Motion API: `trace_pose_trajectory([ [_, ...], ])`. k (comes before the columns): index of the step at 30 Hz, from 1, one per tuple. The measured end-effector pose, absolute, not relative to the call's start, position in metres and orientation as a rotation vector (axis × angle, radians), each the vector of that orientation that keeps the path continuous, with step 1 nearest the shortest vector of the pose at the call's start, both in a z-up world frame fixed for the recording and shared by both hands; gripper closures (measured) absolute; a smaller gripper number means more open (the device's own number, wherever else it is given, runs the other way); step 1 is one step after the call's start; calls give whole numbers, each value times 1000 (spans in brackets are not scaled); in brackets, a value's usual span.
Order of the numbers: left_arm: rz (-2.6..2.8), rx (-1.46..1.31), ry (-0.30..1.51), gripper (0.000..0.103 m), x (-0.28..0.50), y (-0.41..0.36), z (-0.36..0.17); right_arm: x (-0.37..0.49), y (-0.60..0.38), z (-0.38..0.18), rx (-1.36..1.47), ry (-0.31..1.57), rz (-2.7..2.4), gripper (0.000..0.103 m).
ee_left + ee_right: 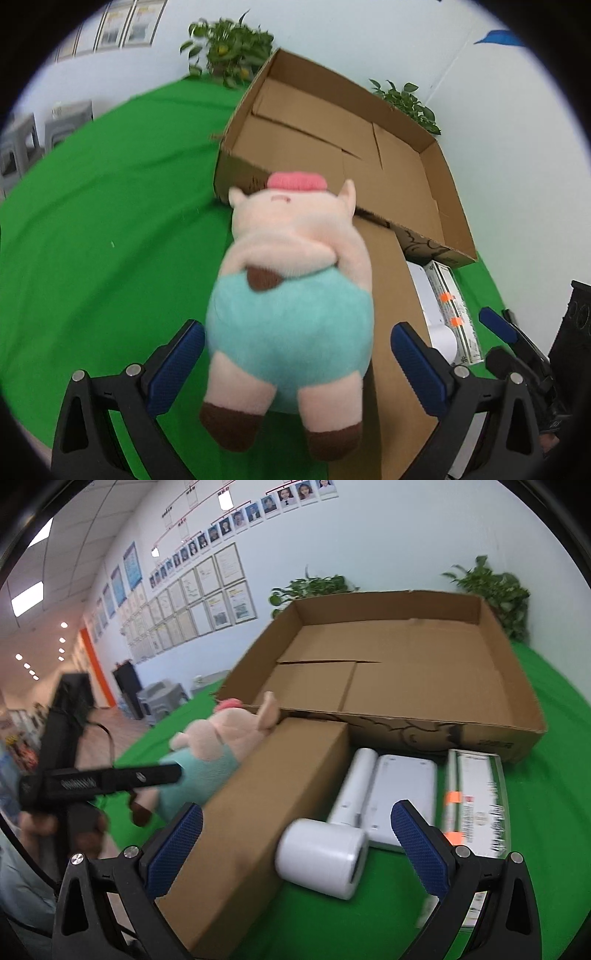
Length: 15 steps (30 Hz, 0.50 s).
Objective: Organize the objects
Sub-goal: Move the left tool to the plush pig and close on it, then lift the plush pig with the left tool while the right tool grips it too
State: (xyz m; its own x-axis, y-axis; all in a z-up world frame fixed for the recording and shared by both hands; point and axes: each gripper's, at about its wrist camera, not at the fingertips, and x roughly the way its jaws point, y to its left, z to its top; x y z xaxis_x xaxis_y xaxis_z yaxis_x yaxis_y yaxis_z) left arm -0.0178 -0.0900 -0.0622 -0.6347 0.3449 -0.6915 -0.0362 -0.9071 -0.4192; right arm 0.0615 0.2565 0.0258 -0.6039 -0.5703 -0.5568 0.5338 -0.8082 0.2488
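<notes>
Leftward, bare green tablecloth (92, 240) lies open beside the shallow brown cardboard tray (436, 206) — long closed cardboard box (258, 812) flanks right. Pink-and-teal plush pig (291, 306) lies lengthwise, snout toward tray, between the left gripper (297, 363)'s spread fingers — apart, not clamping. Right gripper (295, 843) gapes too, around a white film roll (321, 856).

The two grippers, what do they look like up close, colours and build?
Both match. The left gripper and the right gripper have black, angular, cut-out frames with silver round bolt heads. Their fingers carry dark blue pads with a fine cross-hatched texture. No cables or sleeves show clearly.
</notes>
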Motion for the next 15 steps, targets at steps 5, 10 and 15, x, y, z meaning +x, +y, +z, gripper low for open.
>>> trace_pose_trajectory([
  [5, 2607, -1193, -557, 20, -17, -92, -67, 50, 237, 38, 860, -108, -2286, 0],
  [10, 2622, -1180, -498, 33, -12, -91, -64, 36, 206, 39, 927, -118, -2216, 0],
  [15, 2657, -1160, -413, 38, -4, -91, -58, 22, 170, 32, 996, -95, -2148, 0],
])
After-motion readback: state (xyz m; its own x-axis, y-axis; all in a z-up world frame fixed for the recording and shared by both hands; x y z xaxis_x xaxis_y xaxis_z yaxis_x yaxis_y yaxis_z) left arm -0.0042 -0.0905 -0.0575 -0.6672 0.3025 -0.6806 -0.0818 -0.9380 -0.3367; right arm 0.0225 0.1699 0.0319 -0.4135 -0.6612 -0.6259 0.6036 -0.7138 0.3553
